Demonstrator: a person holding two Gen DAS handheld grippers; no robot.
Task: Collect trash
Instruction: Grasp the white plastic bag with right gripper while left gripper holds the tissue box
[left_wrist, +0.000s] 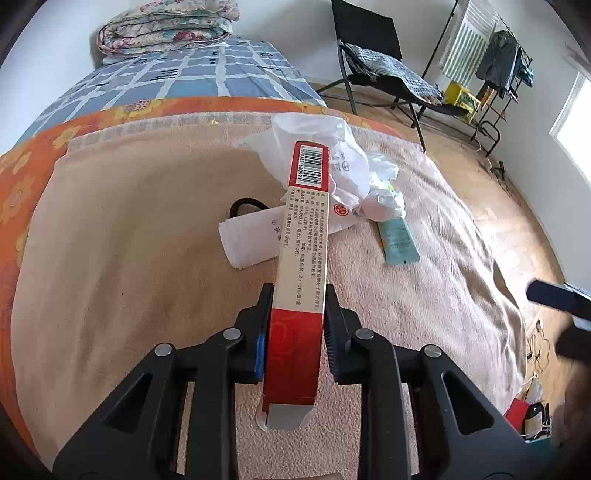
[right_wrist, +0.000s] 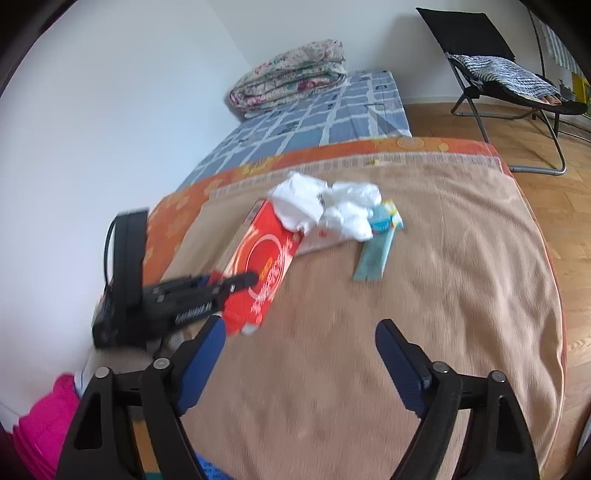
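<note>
Here:
- The left gripper (left_wrist: 297, 325) pinches a long red-and-cream carton (left_wrist: 303, 236) by its narrow sides, lifted above the beige blanket (left_wrist: 129, 240).
- The right gripper (right_wrist: 299, 354) hovers over the blanket, fingers spread wide, nothing between them.
- Crumpled white plastic (right_wrist: 332, 206) and a teal sachet (right_wrist: 373, 254) lie on the blanket beyond the carton.

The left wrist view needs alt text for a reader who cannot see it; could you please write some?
The left gripper is shut on a long red-and-cream carton, held above a beige blanket on a bed. Beyond it lie crumpled white plastic, a white envelope and a teal sachet.
</note>
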